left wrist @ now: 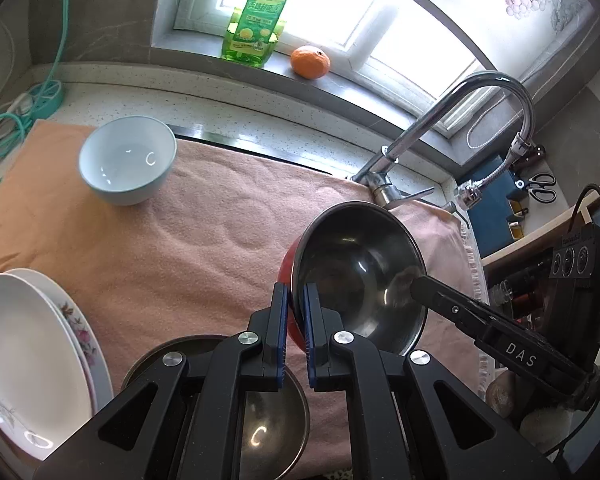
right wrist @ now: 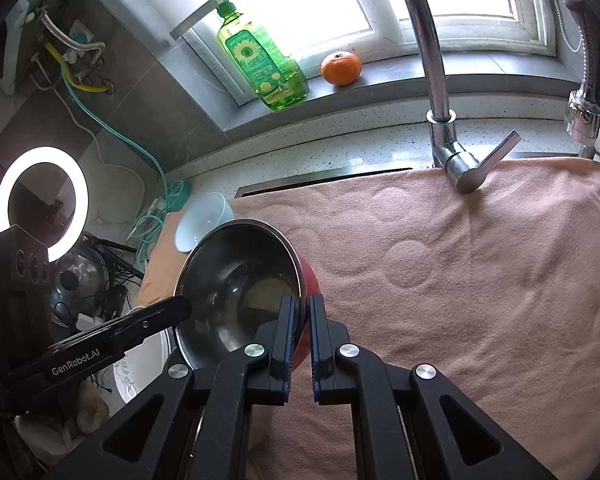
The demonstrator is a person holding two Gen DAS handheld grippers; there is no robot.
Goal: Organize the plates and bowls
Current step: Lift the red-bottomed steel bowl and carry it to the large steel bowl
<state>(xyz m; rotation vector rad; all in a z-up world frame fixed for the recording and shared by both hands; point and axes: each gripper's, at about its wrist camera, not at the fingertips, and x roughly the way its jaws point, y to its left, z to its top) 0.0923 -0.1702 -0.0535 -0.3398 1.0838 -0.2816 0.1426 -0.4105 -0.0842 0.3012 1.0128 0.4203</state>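
Note:
A steel bowl with a red outside [left wrist: 360, 272] is held tilted above the pink towel [left wrist: 204, 224]. My left gripper [left wrist: 296, 292] is shut on its near rim. My right gripper [right wrist: 301, 304] is shut on the opposite rim of the same bowl [right wrist: 236, 280]. The right gripper's finger shows in the left wrist view [left wrist: 460, 304], and the left gripper's finger shows in the right wrist view [right wrist: 156, 316]. A pale blue bowl [left wrist: 128, 160] stands on the towel at the far left. Two stacked white plates [left wrist: 32, 360] lie at the near left. A second steel bowl [left wrist: 260, 420] sits under my left gripper.
A chrome tap [left wrist: 440, 120] rises behind the towel, its lever [right wrist: 484, 164] over the towel edge. A green soap bottle [left wrist: 260, 16] and an orange [left wrist: 310, 62] stand on the windowsill. Green hose and cables [left wrist: 20, 112] lie far left. A ring light [right wrist: 40, 200] stands left.

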